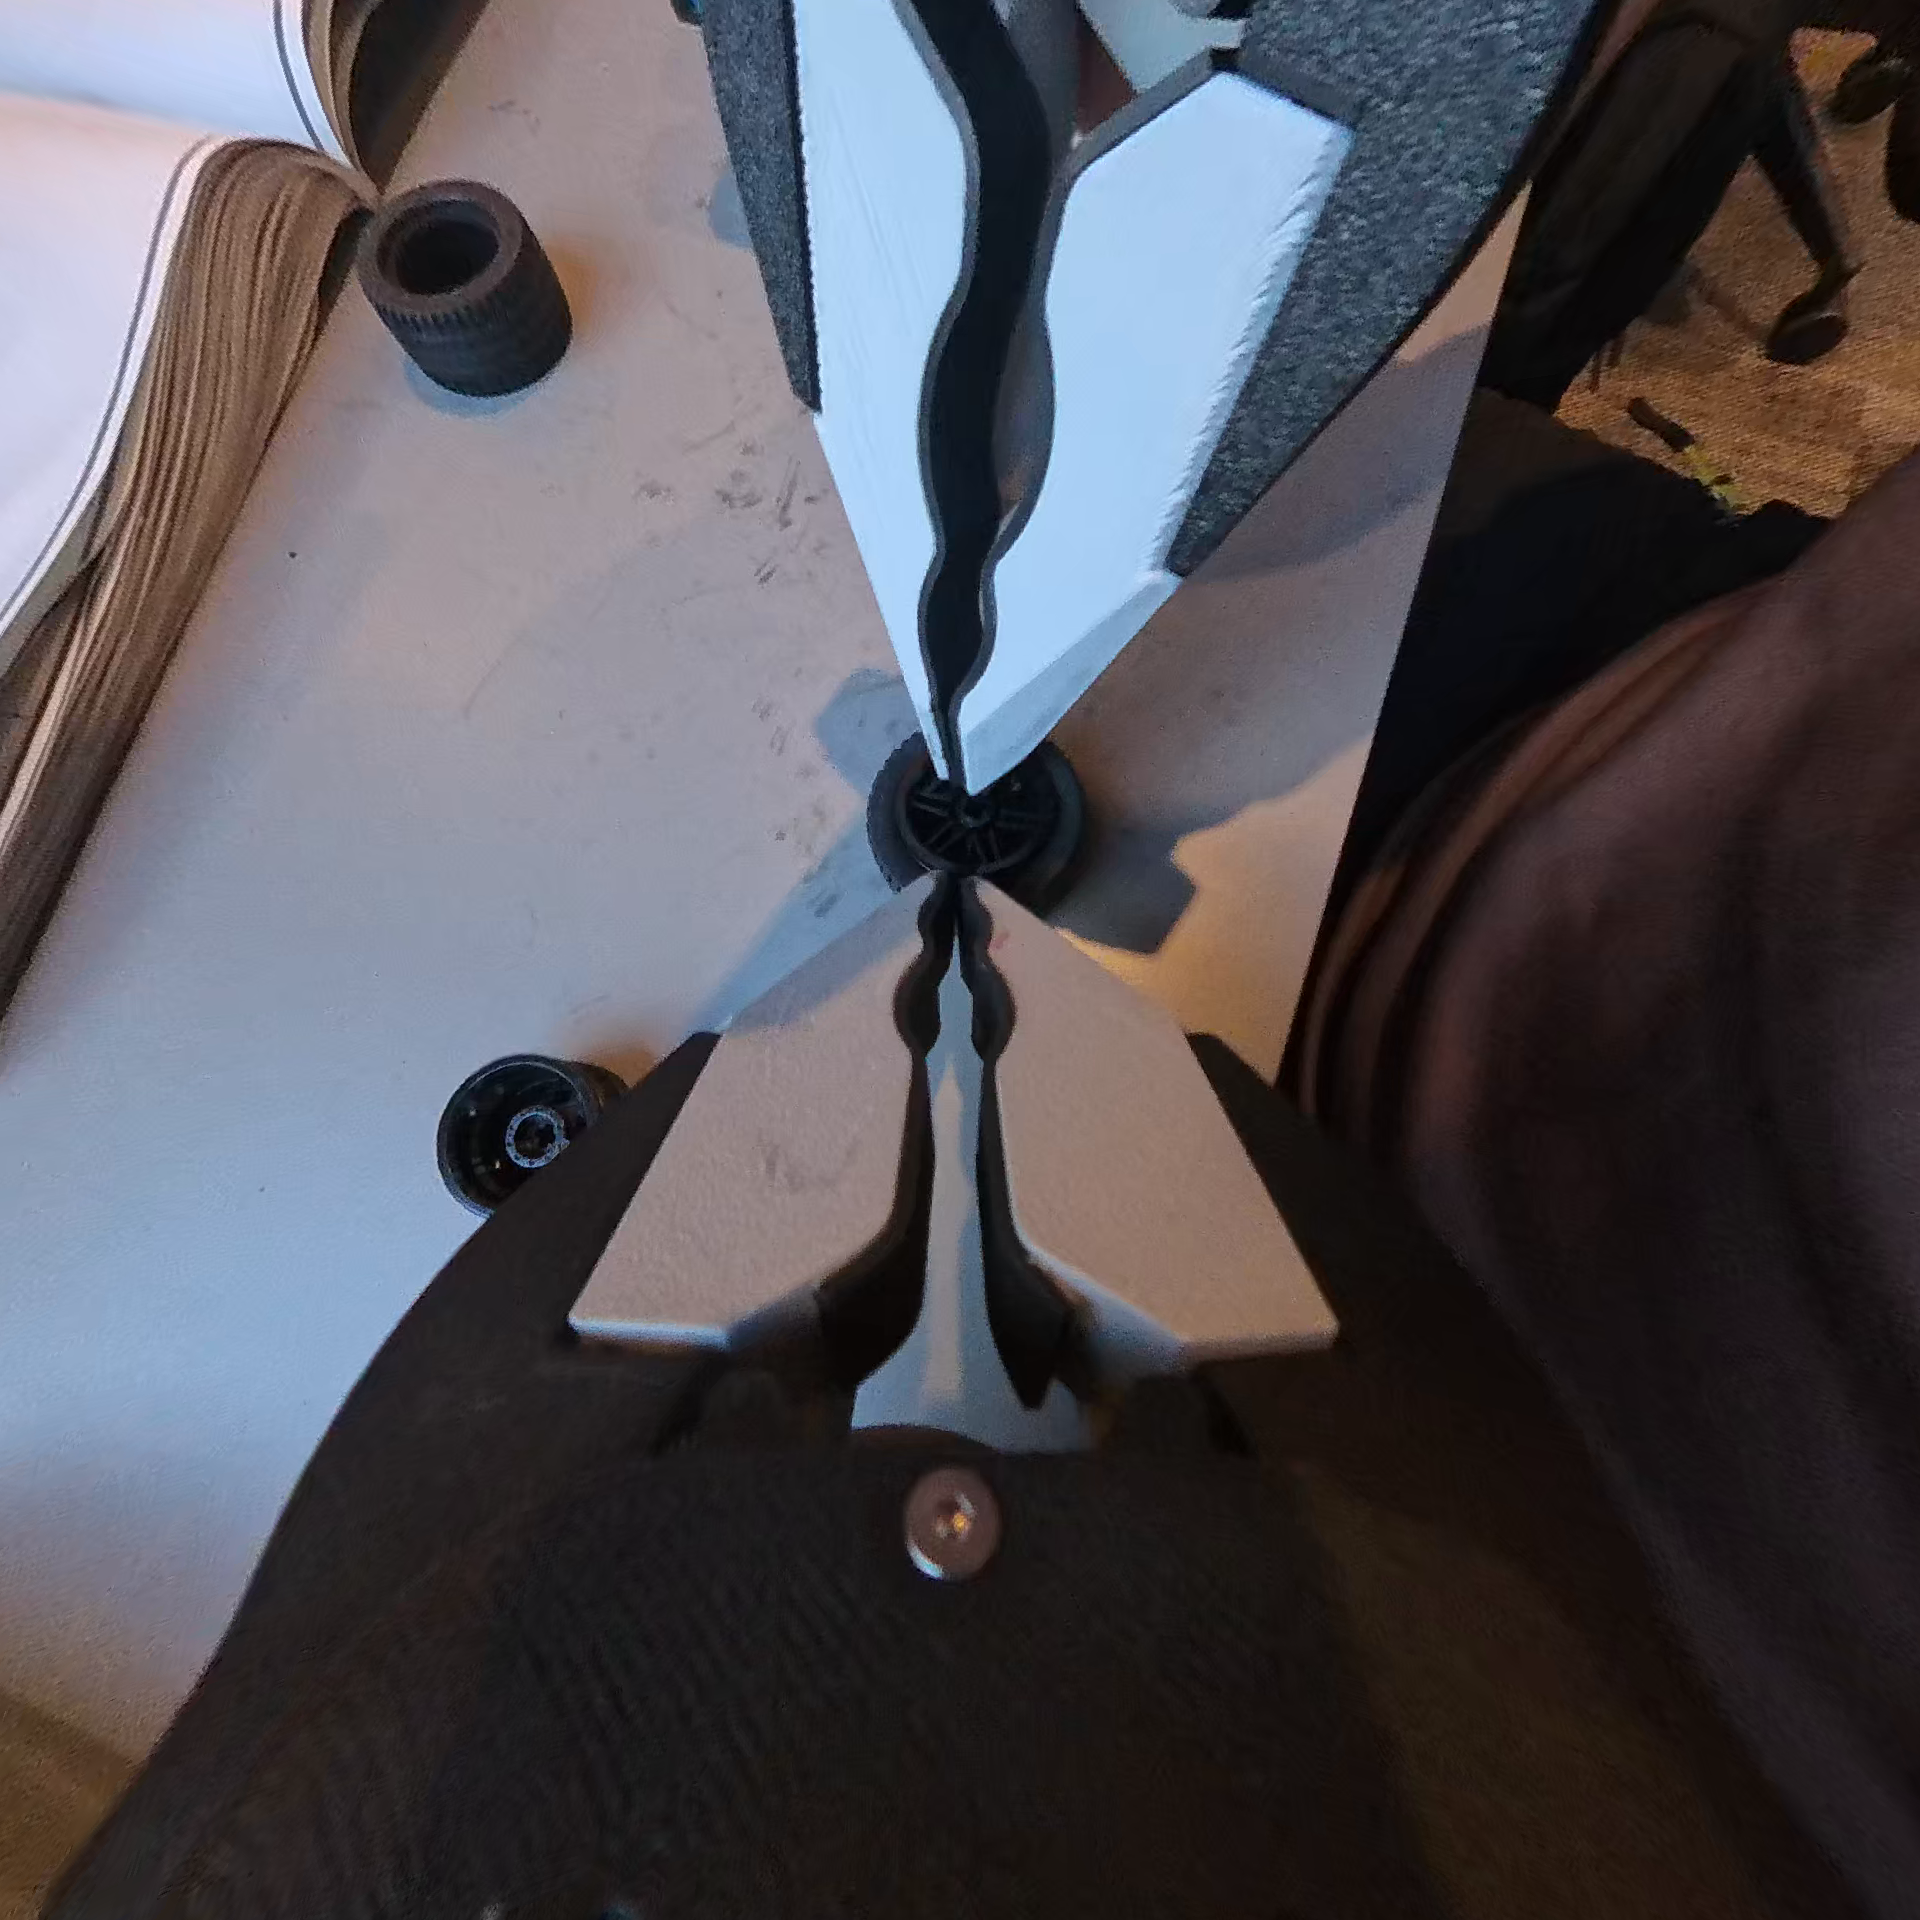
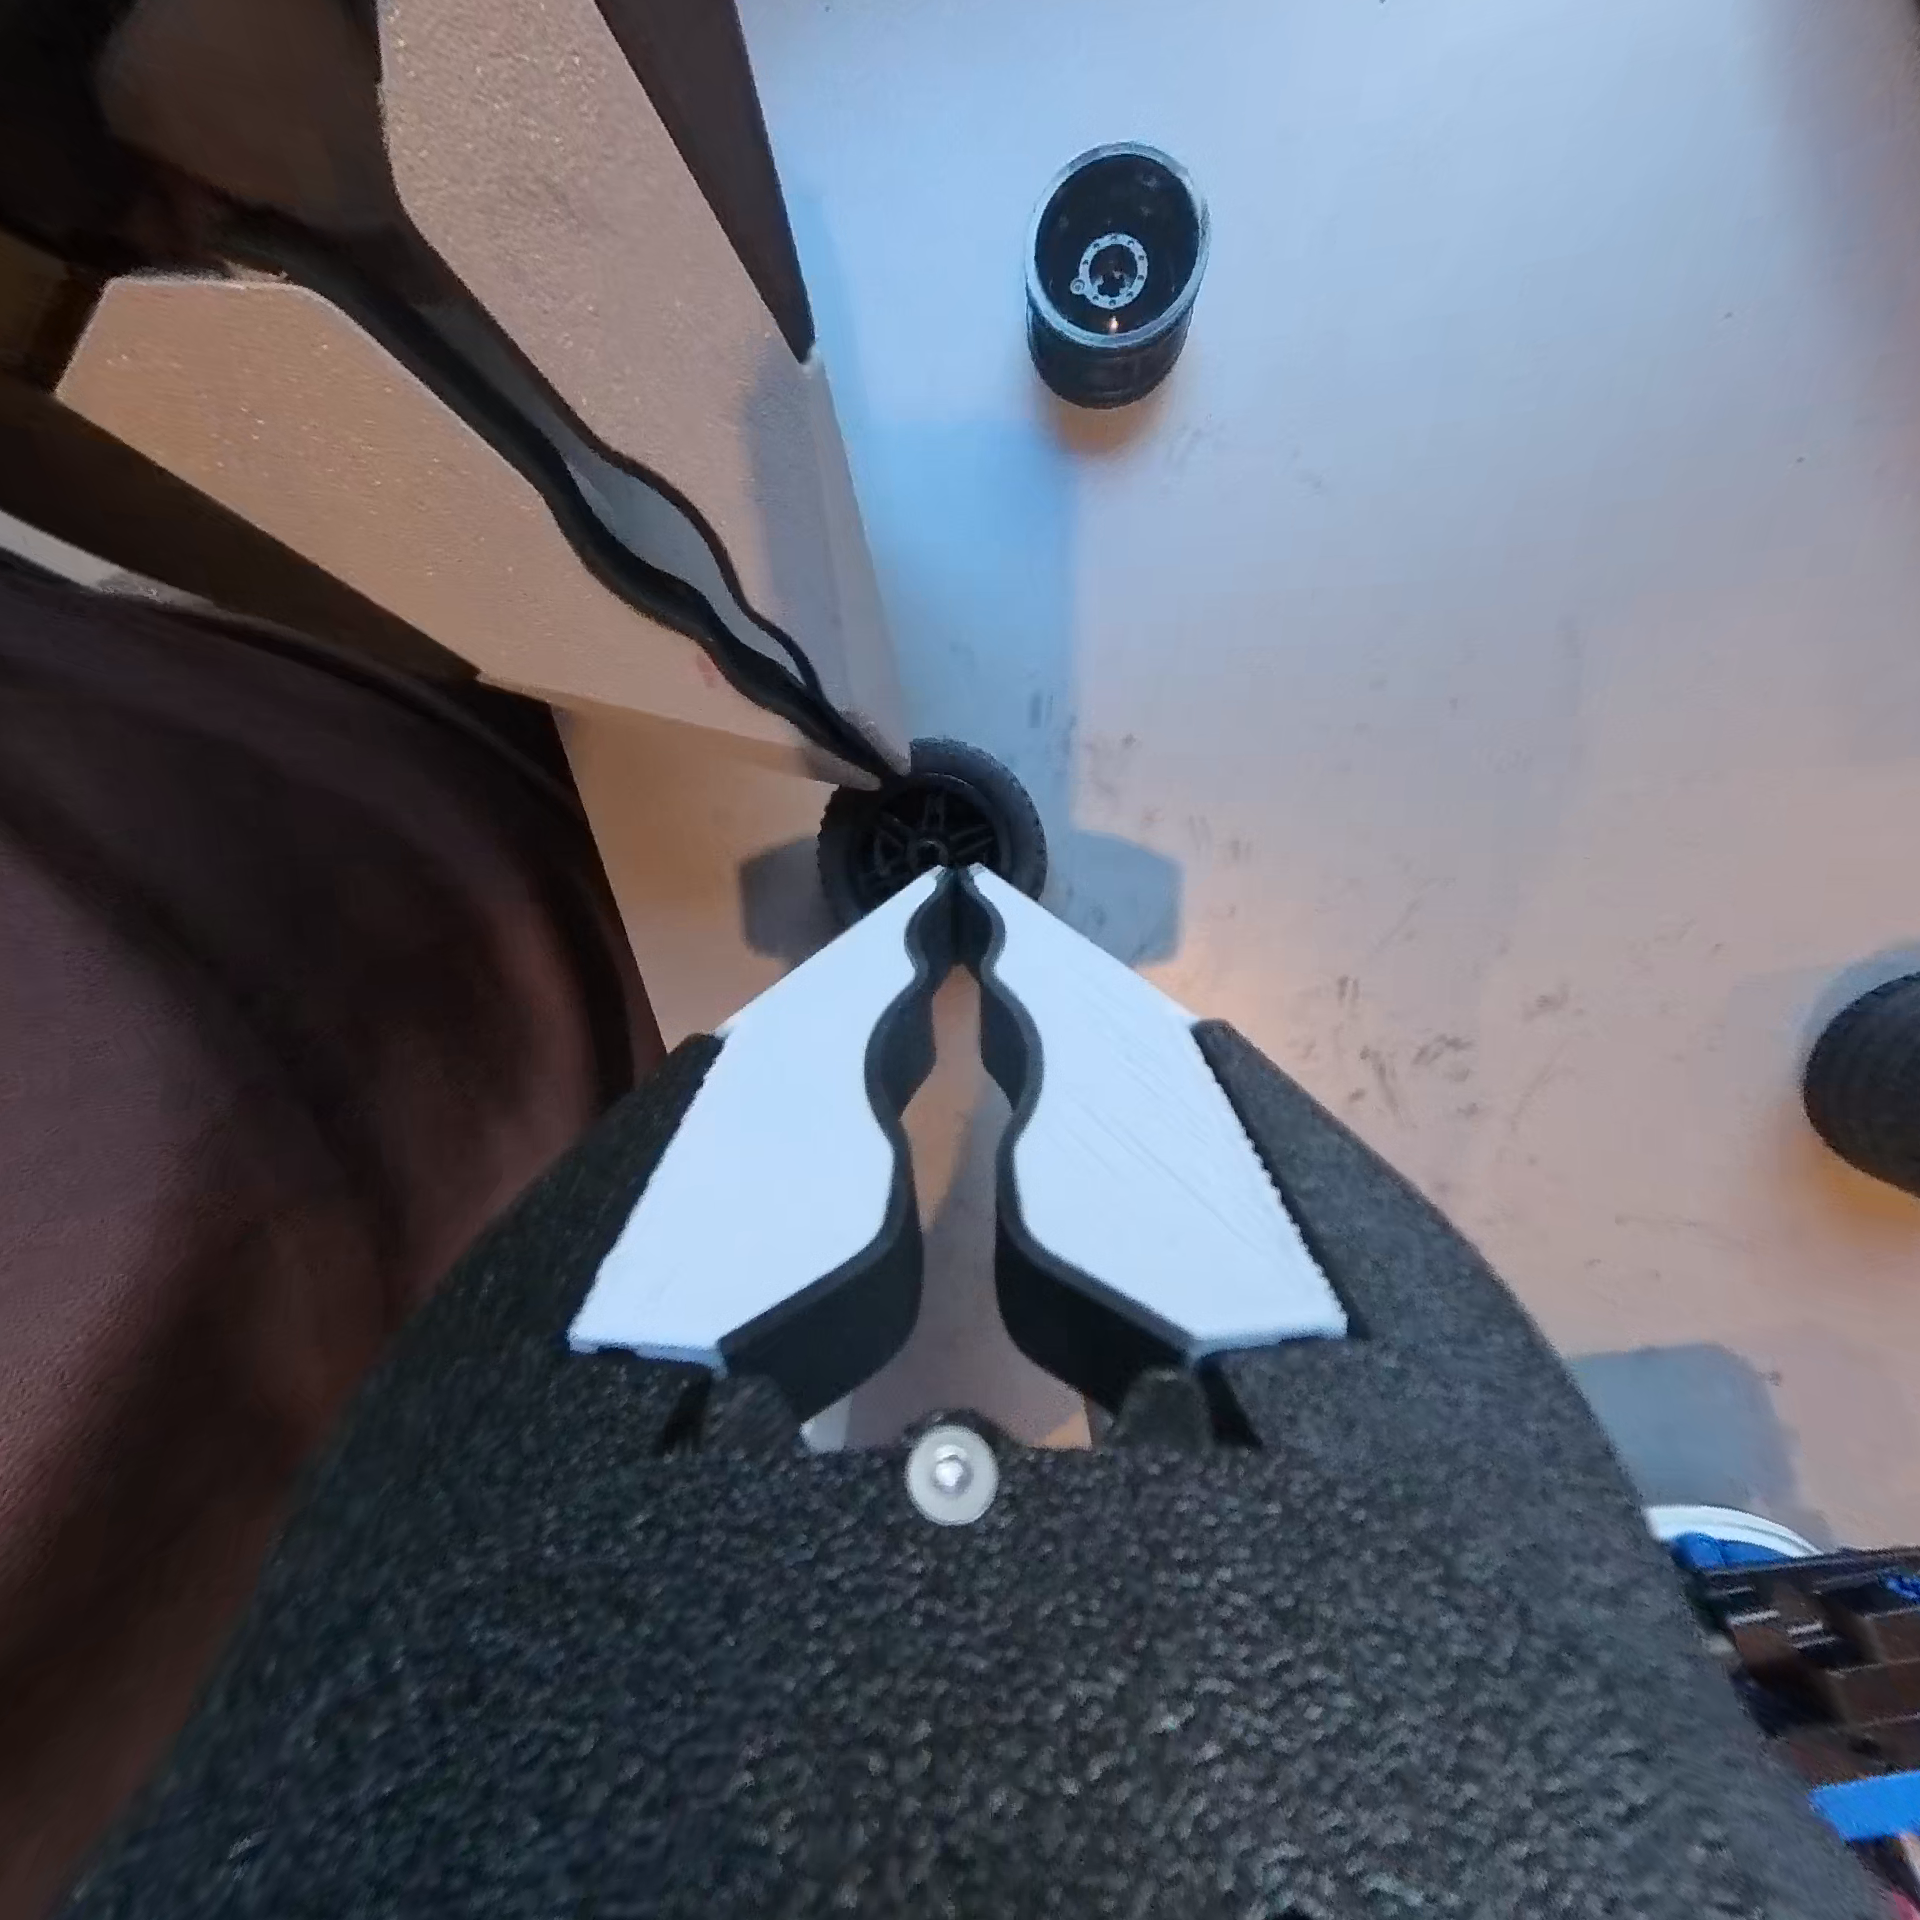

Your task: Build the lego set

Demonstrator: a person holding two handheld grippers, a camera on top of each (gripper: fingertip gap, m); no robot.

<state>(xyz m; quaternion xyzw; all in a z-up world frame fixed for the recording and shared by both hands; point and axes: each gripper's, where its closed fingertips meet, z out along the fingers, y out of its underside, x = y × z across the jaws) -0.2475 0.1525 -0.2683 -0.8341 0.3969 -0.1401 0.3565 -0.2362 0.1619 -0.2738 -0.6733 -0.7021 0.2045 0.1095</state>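
Observation:
A black wheel [image 1: 982, 831] with a rubber tyre lies flat on the white table [image 1: 416, 727], hub up. My left gripper [image 1: 956, 883] is shut, and its tips touch the wheel's near edge. My right gripper [image 1: 951, 779] comes in from the far side, shut, with its tips on the hub. In the right wrist view the right gripper [image 2: 956, 875] rests on the same wheel [image 2: 914, 831], and the left gripper [image 2: 891, 774] touches the tyre's upper left edge. I cannot see anything clamped between either pair of fingers.
A second wheel [image 1: 520, 1127] lies to the left and also shows in the right wrist view [image 2: 1117, 270]. A bare black tyre [image 1: 468, 296] stands beside an open instruction booklet [image 1: 156, 416]. Black and blue lego parts [image 2: 1818, 1662] lie at the lower right. A person's dark clothing [image 1: 1662, 1143] is close on the right. Both grippers' tips are close together, under 4 cm apart.

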